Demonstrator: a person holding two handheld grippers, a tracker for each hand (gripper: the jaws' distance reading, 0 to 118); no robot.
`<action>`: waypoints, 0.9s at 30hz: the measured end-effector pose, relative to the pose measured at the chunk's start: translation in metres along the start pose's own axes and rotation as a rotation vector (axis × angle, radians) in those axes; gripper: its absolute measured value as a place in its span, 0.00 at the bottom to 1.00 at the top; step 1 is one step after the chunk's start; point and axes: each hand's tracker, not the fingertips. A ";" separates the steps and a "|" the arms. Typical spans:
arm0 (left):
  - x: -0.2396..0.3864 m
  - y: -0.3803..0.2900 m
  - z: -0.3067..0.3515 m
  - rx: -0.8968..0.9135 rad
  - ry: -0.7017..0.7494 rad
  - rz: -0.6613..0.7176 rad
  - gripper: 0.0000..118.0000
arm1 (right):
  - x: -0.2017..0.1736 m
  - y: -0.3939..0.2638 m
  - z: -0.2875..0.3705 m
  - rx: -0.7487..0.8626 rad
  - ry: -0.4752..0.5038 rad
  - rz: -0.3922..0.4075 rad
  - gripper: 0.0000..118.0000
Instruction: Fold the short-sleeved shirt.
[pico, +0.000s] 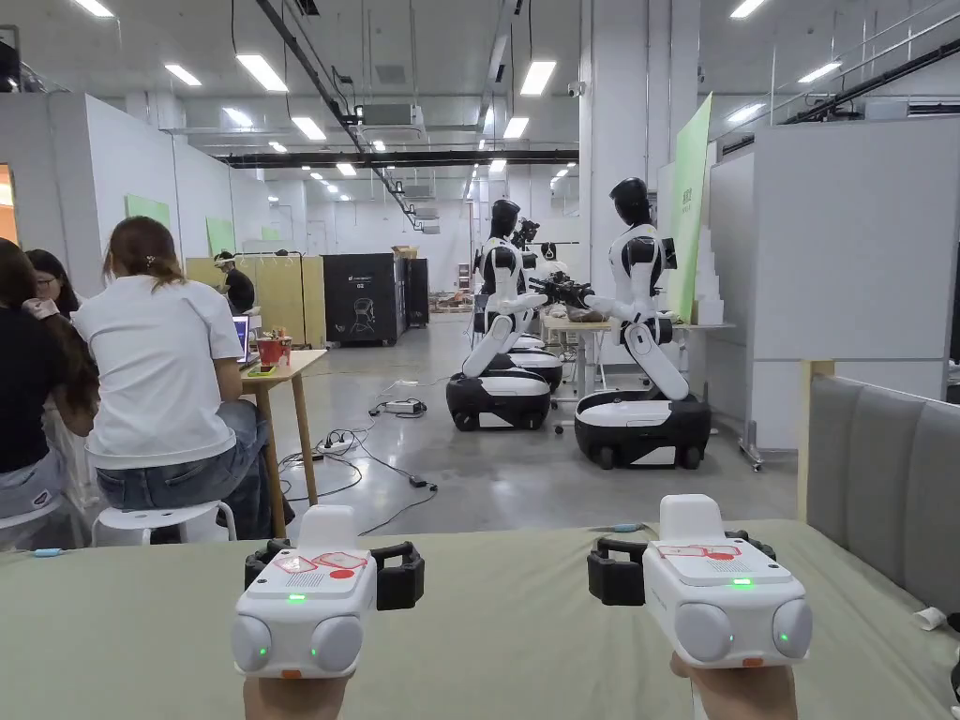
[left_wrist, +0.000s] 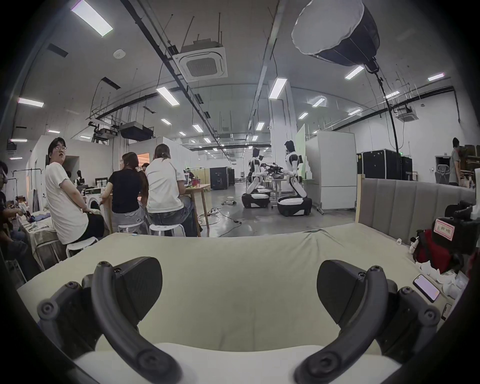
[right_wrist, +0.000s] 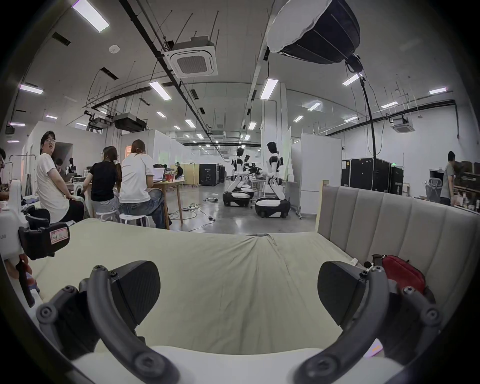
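Both grippers are sitting closest to me in the head view, the left gripper (pico: 330, 570) and right gripper (pico: 689, 562) hovering side by side, well apart, over the pale green bed sheet (pico: 506, 628). From each gripper's own camera I am seeing its jaws standing wide apart with nothing between them, only bare sheet (left_wrist: 233, 285) ahead (wrinkles are gathering toward the far edge in the right gripper view (right_wrist: 233, 272)).

I am finding no short-sleeved shirt on the stretch of bed these cameras are covering, so I cannot tell where it is lying.

Going down in size: the grey padded headboard (pico: 891, 469) is running along the right side, and two humanoid robots (pico: 642, 375) are standing on the floor beyond. Seated people (pico: 159, 375) are gathering at a wooden table (pico: 286, 370) on the left.

The gripper views are adding what the head view is missing: a red bag (right_wrist: 402, 275) resting against the headboard, and a phone (left_wrist: 426, 287) lying near it.
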 end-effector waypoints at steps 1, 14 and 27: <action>0.000 0.000 0.001 0.004 0.005 0.000 1.00 | 0.000 0.000 0.000 -0.001 0.004 -0.004 1.00; -0.004 -0.005 -0.008 -0.022 -0.015 -0.013 1.00 | -0.003 0.001 -0.001 0.024 0.091 -0.040 1.00; -0.009 -0.012 -0.011 -0.050 -0.010 -0.025 1.00 | -0.006 -0.004 -0.007 -0.067 -0.015 -0.015 1.00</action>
